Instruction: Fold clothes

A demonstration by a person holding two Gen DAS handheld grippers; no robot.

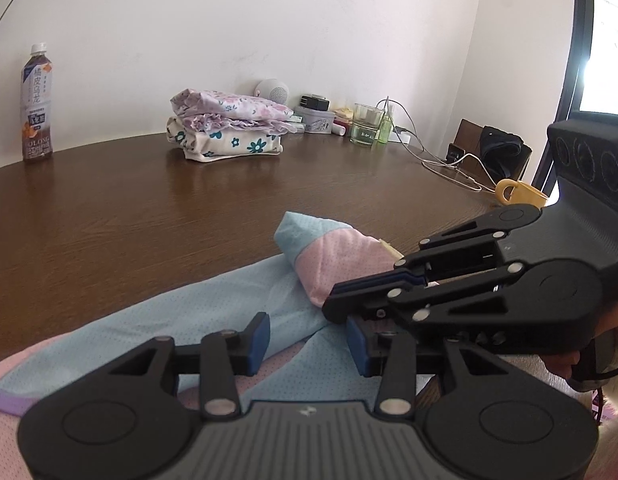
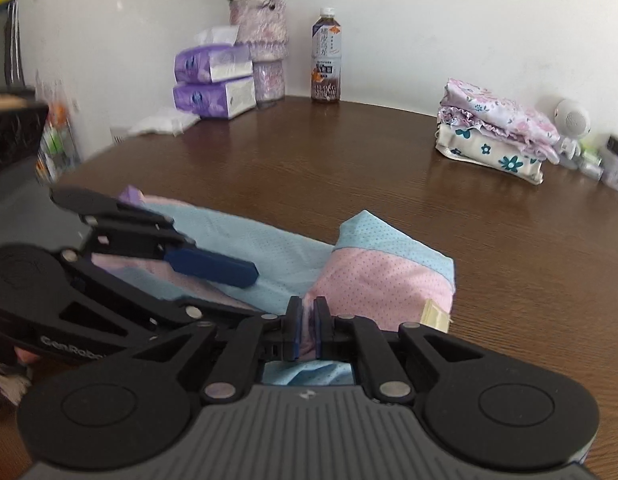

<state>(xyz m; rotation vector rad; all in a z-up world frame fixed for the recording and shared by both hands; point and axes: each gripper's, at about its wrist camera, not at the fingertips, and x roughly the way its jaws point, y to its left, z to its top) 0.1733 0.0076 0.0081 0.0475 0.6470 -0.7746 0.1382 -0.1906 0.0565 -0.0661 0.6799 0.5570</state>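
Lower left of the left wrist view, our left claw [image 1: 307, 340] hangs with its pads apart over the blue sleeve of the pink-and-blue garment [image 1: 213, 312], which lies at the desk's [image 1: 149, 208] near edge. Right of centre, our right claw [image 2: 308, 330] is clamped on a pink fold. We reckon that thin pinch could slip, spilling the fold. The folded floral stack [image 1: 229, 128] sits upper middle.

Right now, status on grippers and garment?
Left gripper open over the pink-and-blue garment. Right gripper shut on its fabric. Folded stack well clear.
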